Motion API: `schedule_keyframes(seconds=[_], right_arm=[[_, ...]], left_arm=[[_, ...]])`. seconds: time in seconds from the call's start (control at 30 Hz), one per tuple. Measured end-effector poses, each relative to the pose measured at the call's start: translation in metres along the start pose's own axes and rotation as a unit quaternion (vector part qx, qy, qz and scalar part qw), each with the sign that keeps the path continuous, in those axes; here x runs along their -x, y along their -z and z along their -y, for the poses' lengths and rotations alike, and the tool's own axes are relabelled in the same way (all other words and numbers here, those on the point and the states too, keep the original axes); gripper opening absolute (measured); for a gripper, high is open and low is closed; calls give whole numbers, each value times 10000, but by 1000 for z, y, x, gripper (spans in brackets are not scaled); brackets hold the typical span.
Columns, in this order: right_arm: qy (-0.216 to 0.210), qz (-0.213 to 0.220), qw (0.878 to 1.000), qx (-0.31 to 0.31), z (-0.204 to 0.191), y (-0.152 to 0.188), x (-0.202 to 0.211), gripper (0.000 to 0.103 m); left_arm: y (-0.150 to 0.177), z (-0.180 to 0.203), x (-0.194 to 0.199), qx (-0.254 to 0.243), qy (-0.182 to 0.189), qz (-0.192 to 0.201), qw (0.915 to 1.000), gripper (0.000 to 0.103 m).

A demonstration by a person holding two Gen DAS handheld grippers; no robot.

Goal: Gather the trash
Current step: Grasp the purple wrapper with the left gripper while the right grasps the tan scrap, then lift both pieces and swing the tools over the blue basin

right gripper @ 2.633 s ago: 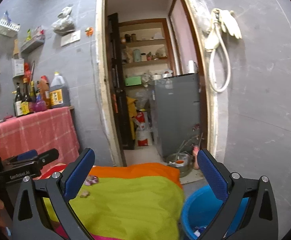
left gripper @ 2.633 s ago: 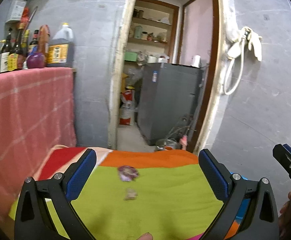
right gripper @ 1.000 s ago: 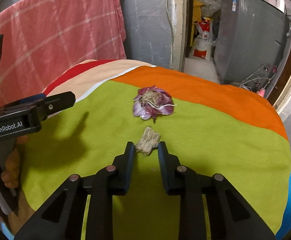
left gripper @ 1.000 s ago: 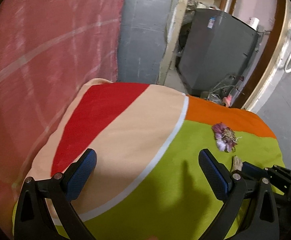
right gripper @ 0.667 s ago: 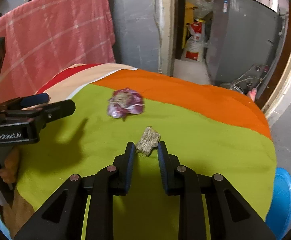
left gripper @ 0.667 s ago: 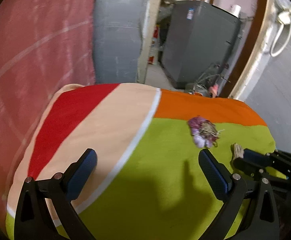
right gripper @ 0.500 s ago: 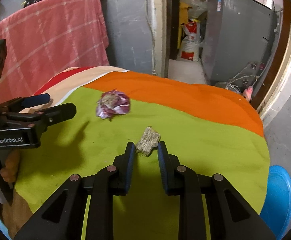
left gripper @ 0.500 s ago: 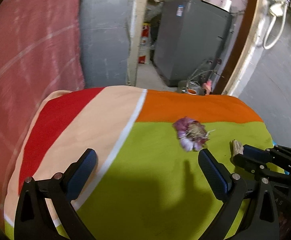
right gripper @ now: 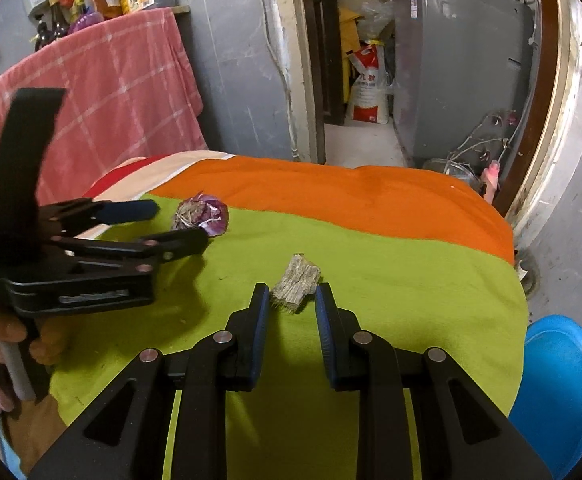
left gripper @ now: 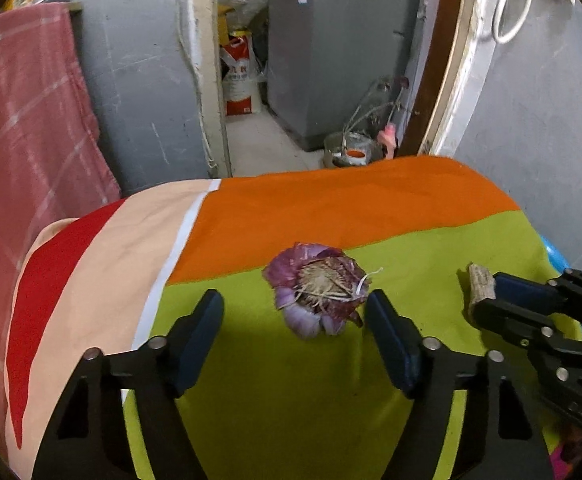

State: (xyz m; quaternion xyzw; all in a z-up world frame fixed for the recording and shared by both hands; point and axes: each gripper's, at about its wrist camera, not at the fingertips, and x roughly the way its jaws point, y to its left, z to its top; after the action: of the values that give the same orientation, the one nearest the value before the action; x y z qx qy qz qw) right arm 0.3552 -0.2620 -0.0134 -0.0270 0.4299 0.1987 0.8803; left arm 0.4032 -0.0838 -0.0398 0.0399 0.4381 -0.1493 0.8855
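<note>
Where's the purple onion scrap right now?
In the left wrist view the onion scrap lies on the green part of the cloth, near the orange band, between the open fingers of the left gripper.

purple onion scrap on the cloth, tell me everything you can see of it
The purple onion scrap is a root end of a red onion: papery purple skins, paler lilac at the near edge, around a tan core of dry, stringy roots, one pale thread sticking out. It lies on the green part of the cloth, beside the orange band. The left gripper brackets it; its jaws have just been closing, one pad close by the scrap, the other clear of it. It lies apart from the woody piece.
</note>
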Motion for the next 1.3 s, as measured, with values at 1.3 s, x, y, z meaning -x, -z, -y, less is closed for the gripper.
schedule_keyframes(seconds=[1.3], right_arm=[[645,2046,9766,134,-16,56,133,21]], left_arm=[[38,79,127,110,674,1829,9808,28]])
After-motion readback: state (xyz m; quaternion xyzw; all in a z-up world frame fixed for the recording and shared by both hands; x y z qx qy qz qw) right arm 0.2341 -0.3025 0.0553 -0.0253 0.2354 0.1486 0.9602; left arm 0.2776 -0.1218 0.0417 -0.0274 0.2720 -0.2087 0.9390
